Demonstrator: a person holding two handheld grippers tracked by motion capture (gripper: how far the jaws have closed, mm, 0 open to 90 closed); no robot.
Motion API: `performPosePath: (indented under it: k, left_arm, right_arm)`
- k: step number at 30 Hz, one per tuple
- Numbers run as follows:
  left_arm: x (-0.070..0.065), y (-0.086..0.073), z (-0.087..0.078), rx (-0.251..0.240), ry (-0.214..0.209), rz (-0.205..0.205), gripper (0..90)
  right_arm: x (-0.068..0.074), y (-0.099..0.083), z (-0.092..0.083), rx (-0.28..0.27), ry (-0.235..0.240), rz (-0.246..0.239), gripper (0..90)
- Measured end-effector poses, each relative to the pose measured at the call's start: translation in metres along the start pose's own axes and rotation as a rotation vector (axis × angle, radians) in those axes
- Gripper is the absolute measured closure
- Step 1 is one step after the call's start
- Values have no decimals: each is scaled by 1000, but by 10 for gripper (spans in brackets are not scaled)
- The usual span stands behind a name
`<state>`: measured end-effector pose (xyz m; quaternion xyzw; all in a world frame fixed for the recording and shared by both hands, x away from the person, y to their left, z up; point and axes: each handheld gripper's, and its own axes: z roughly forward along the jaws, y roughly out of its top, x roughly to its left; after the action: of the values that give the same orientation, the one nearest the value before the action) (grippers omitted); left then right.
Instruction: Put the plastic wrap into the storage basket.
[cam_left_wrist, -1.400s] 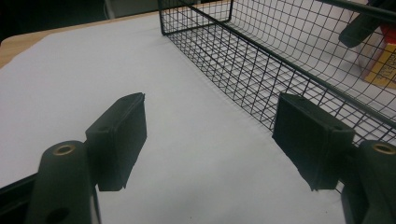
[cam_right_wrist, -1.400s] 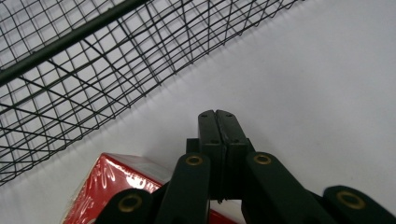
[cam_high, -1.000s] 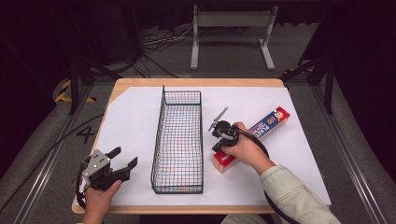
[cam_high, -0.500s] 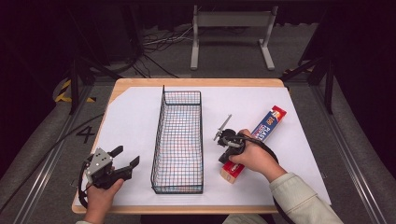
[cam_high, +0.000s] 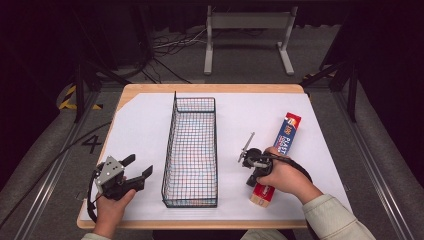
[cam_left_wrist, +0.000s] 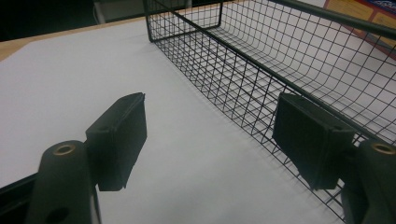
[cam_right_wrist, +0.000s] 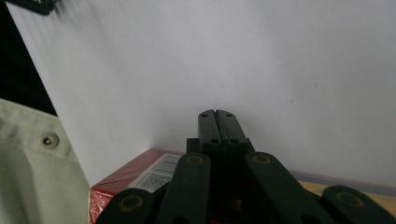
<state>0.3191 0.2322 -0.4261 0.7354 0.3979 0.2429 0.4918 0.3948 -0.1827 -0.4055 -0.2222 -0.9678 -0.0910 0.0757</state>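
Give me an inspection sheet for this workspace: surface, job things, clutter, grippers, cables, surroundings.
Surface: wooden table under a white sheet.
Job's things: long red and blue box lying flat right of the basket; wire basket mid-table, nothing in it.
Clutter: nothing seen.
Grippers: left gripper open, nothing between the jaws, near the basket's left side; right gripper shut, above the box's near end, nothing between the jaws.
Cables: a black one loops from each gripper; more on the floor behind the table.
Surroundings: dark room, grey metal stand behind, yellow and black tape and a "4" on the floor at left.
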Motion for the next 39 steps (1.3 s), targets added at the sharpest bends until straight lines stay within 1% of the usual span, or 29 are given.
performPosePath:
  k: [3, 6, 13, 16, 19, 22, 24, 25, 26, 28, 30, 32, 34, 35, 36, 37, 38, 39]
  left_arm:
    - [0, 1, 2, 2, -2, 2, 264]
    - [0, 1, 3, -1, -4, 1, 264]
    - [-2, 3, 5, -3, -7, 7, 264]
    - [-1, 3, 5, -2, -7, 7, 264]
    - [-1, 3, 5, -3, -6, 7, 264]
    - [-1, 3, 5, -3, -6, 7, 264]
    - [-1, 3, 5, -1, -4, 11, 264]
    - [-2, 3, 5, 0, -4, 11, 264]
    - [-2, 3, 5, 1, -3, 11, 264]
    - [-2, 3, 5, 4, -3, 9, 264]
    - [-3, 3, 6, 3, -4, 7, 265]
    - [-3, 3, 6, 4, -5, 8, 265]
    - [-3, 3, 6, 4, -3, 10, 264]
    - [-3, 3, 6, 4, -3, 14, 265]
    - [-2, 3, 6, 1, -4, 9, 265]
    - [-2, 3, 6, 1, -4, 9, 265]
    - [-3, 3, 6, 2, -4, 6, 265]
    - [-3, 3, 6, 3, -4, 8, 265]
  right_arm:
    - [2, -9, -1, 10, 5, 5, 900]
    - [2, -17, -2, 6, 14, 7, 900]
    - [5, -31, -5, 14, 2, 21, 900]
    - [6, -38, -7, 36, -14, 18, 900]
    - [5, -47, -9, 39, -20, 31, 900]
    - [3, -57, -12, 47, -42, 40, 900]
    - [1, -62, -14, 52, -66, 51, 900]
    - [1, -65, -15, 56, -68, 57, 900]
    - [0, -67, -15, 50, -72, 61, 900]
    - [-1, -72, -16, 57, -90, 77, 900]
    - [-2, -75, -17, 52, -98, 71, 900]
    - [-2, -77, -17, 33, -88, 78, 899]
    - [-1, -77, -17, 3, -69, 80, 866]
    - [0, -76, -17, -22, -51, 78, 854]
    - [0, -75, -17, -28, -50, 81, 838]
    - [0, -75, -17, -28, -50, 81, 838]
    - [1, -75, -17, -29, -71, 75, 810]
    - [1, -75, -18, -56, -73, 74, 769]
